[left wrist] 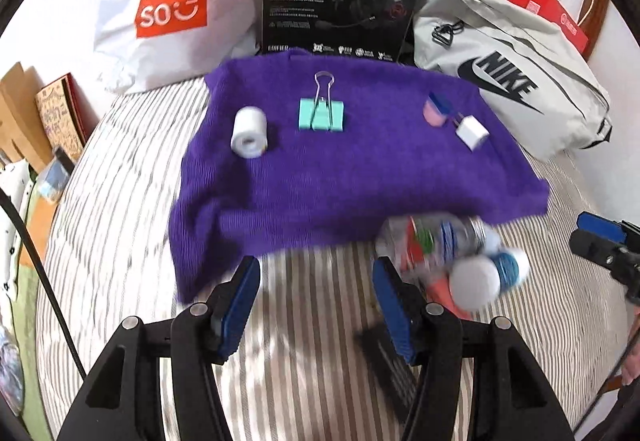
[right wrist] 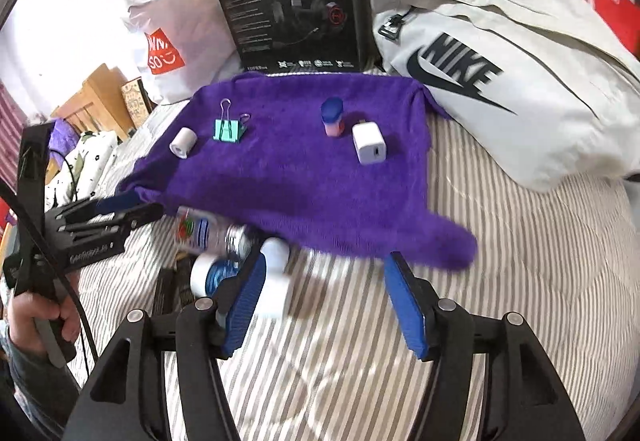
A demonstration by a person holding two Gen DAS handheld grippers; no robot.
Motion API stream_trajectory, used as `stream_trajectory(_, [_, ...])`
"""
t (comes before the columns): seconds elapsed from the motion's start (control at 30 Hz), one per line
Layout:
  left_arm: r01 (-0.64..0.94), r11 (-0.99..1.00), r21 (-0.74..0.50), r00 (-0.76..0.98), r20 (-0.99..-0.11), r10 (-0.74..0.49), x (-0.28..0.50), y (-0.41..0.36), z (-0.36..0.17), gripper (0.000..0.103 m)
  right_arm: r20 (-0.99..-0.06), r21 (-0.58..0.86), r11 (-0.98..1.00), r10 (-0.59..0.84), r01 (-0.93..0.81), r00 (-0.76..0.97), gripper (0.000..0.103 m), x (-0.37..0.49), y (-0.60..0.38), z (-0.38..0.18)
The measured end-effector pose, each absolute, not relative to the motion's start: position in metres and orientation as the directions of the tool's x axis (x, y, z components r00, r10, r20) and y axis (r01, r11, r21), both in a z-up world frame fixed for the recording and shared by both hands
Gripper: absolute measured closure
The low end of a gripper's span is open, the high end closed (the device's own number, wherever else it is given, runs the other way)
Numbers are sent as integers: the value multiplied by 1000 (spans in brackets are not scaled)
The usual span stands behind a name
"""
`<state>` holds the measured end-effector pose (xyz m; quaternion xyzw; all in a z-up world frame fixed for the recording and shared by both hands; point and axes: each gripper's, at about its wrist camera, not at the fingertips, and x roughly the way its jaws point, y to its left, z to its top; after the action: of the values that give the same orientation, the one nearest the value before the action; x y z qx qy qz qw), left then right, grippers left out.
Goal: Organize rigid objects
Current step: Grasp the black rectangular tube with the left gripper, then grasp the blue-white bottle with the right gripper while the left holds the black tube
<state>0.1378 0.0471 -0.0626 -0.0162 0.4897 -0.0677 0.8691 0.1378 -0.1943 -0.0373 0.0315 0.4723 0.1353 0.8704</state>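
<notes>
Four on cloth: white tape roll [left wrist: 249,137], mint binder clip [left wrist: 321,114], pink-and-blue cap-shaped piece [left wrist: 437,109] and white charger plug [left wrist: 472,132] sit spaced out in a row on the purple towel [left wrist: 320,177], on the striped bed [left wrist: 312,361].
Unsorted heap: a clear bottle [left wrist: 436,241], a white cylinder [left wrist: 476,283] and a blue-centred roll [left wrist: 510,268] lie bunched on the bed at the towel's near edge; motion blur hides finer detail.
Left tongs [left wrist: 316,303]: apart, nothing between the blue pads.
Right tongs [right wrist: 326,301]: apart, empty; the white cylinder [right wrist: 276,281] shows just behind its left pad.
Key relation: the heap lies between the two tongs, right of the left pair and left of the right pair, near both.
Bottle axis: roughly parallel to the towel's near edge.
Likely next: pick one heap item and carry it forward onto the towel.
</notes>
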Motion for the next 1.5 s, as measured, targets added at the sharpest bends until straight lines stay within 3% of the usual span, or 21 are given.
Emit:
stream_trajectory(0.2, [127,985,-113,481,-862,-161,106,31,-73,46,-772,300,935,354,-188,528,40,103,-200,-34])
stream_trajectory(0.33, [161,982,-94,465,-871,-160,94,10,-82,46,-784,258,949,317,-184,534,40,91,-197,-33])
stream_trajectory(0.43, [159,987,-13,468,-880,-87,89,4,-87,46,-794,235,954,299,-187,529,40,83,-199,-32])
stream_trajectory(0.53, [141,987,82,503,-864,0,78,10,-89,38,-790,223,959,282,-173,544,40,75,-207,-30])
stream_trajectory(0.67, [124,992,38,499,-866,-29,79,21,-90,39,-785,244,958,285,-149,550,39,73,-217,-29])
stream_trajectory(0.77, [136,991,11,508,-860,-60,81,20,-90,46,-788,241,959,284,-150,547,39,73,-217,-32])
stream_trajectory(0.87, [160,987,15,532,-844,-74,81,14,-88,82,-790,236,956,294,-176,538,39,73,-211,-38])
stream_trajectory(1.1, [149,989,8,524,-849,-72,84,27,-87,82,-802,232,941,328,-245,500,40,86,-186,-69])
stream_trajectory(1.33, [143,989,-32,533,-840,-105,79,38,-89,82,-796,356,915,403,-188,452,39,107,-167,-87])
stream_trajectory(1.5, [156,987,-30,539,-835,-110,77,39,-88,82,-794,359,925,372,-122,481,19,117,-161,-86])
